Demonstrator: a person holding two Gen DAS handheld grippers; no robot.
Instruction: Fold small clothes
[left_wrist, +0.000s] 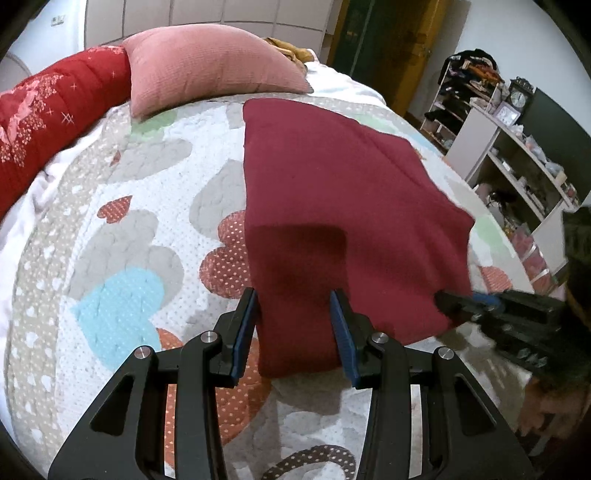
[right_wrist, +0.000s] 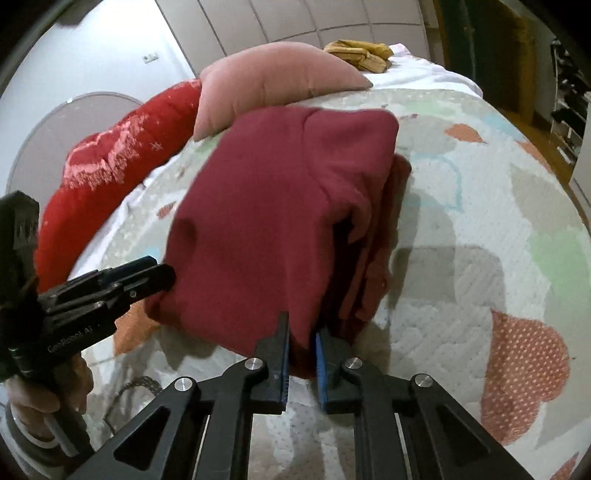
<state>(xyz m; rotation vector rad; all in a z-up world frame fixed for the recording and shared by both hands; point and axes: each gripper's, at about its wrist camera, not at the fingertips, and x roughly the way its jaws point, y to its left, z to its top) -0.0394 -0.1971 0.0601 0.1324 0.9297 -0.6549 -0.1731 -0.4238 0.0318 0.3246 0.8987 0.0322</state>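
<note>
A dark red garment (left_wrist: 332, 192) lies partly folded on the bed, its near edge lifted; it also shows in the right wrist view (right_wrist: 280, 206). My left gripper (left_wrist: 293, 299) has its jaws wide apart with the garment's near left edge hanging between them; I cannot tell if the pads touch it. In the right wrist view the left gripper (right_wrist: 162, 275) sits at the garment's left corner. My right gripper (right_wrist: 302, 328) is nearly shut, pinching the garment's near edge. It appears at the garment's right corner in the left wrist view (left_wrist: 443, 299).
The bed has a heart-patterned quilt (left_wrist: 129, 221). A pink pillow (left_wrist: 214, 70), a red bolster (left_wrist: 48, 122) and a yellow cloth (right_wrist: 360, 51) lie at the head. Shelves (left_wrist: 517, 155) stand to the right of the bed.
</note>
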